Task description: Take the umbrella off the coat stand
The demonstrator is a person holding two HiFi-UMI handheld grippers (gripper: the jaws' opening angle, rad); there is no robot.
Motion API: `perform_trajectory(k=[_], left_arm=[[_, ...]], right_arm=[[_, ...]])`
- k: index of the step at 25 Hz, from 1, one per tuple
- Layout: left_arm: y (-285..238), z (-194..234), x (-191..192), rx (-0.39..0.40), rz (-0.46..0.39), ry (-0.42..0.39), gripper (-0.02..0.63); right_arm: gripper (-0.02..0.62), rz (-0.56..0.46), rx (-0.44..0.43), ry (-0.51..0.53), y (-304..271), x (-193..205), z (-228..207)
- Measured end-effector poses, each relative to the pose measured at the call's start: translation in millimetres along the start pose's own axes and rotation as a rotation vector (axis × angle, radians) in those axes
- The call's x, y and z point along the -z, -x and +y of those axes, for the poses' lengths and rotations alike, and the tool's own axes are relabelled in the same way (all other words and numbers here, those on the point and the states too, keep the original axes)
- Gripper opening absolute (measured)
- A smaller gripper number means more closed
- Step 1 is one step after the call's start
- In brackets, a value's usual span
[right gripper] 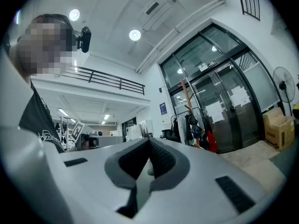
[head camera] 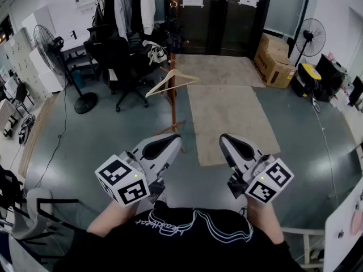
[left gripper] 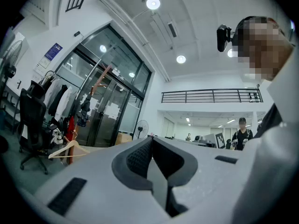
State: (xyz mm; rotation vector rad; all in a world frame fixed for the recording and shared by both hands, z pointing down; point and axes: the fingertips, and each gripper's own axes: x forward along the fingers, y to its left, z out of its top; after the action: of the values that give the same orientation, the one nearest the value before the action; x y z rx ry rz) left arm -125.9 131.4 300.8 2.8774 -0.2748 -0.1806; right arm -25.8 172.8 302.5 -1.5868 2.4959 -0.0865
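Observation:
The wooden coat stand [head camera: 172,98] rises from the grey floor ahead of me, with a wooden hanger [head camera: 170,79] on a low peg. In the left gripper view the coat stand [left gripper: 99,84] carries a dark folded bundle [left gripper: 84,113], which looks like the umbrella, with something red [left gripper: 71,127] below it. The same dark bundle [right gripper: 195,125] shows in the right gripper view. My left gripper [head camera: 173,138] and right gripper [head camera: 225,137] are held side by side close to my body, well short of the stand. Both are shut with nothing in them.
A black office chair [head camera: 122,67] and a rack of coats [head camera: 133,4] stand left of the stand. A beige rug [head camera: 227,112] lies to its right before the glass doors [head camera: 227,16]. There are cardboard boxes [head camera: 275,61], a floor fan [head camera: 51,44] at left and another fan [head camera: 309,35] at right.

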Motion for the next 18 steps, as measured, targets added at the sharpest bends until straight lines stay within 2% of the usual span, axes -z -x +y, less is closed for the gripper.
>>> perform_trajectory(k=[8,18], left_arm=[[0,-17,4,0.011,0.016,-0.005,0.008],[2,5,-2,-0.004,-0.02,-0.058,0.008]], right_arm=[[0.003,-0.002,0.014,0.001,16,-3,1],[0.003,-0.013,0.059,0.014,5,2,-12]])
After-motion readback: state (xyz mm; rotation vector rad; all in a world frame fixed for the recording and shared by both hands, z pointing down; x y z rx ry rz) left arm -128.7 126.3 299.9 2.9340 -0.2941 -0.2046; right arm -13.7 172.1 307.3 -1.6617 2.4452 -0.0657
